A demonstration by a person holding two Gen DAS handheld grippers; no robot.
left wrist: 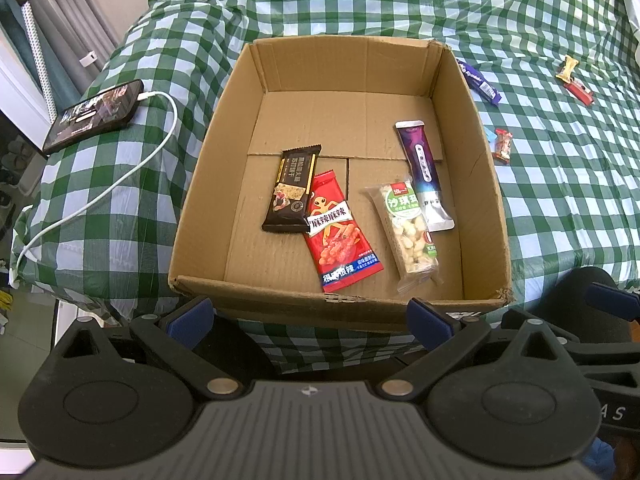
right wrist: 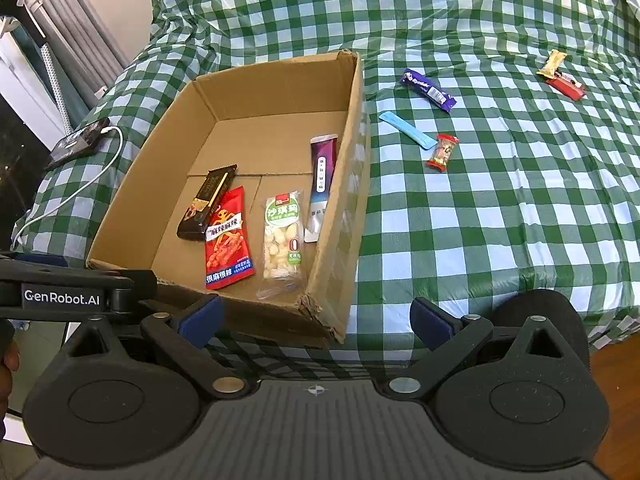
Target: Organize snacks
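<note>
Blue pads on the left gripper sit closest in the left wrist view, spread wide with nothing between them. Just past them is the near wall of a brown cardboard box on a green and white checked cloth. Four snacks lie flat on the box floor. A black bar rests partly on a red spicy snack bag. To the right, a clear bag of pale puffs lies on the edge of a purple stick pack. A phone with a white cable lies on the cloth to the left of the box.

Next, the right wrist view. The right gripper is also wide open and holds nothing. The box is to its left. More snacks lie loose on the cloth to the right of the box: a purple candy bar, a blue stick, and a small red candy touching the blue stick's end. Far off, a yellow snack and a red snack lie touching.
</note>
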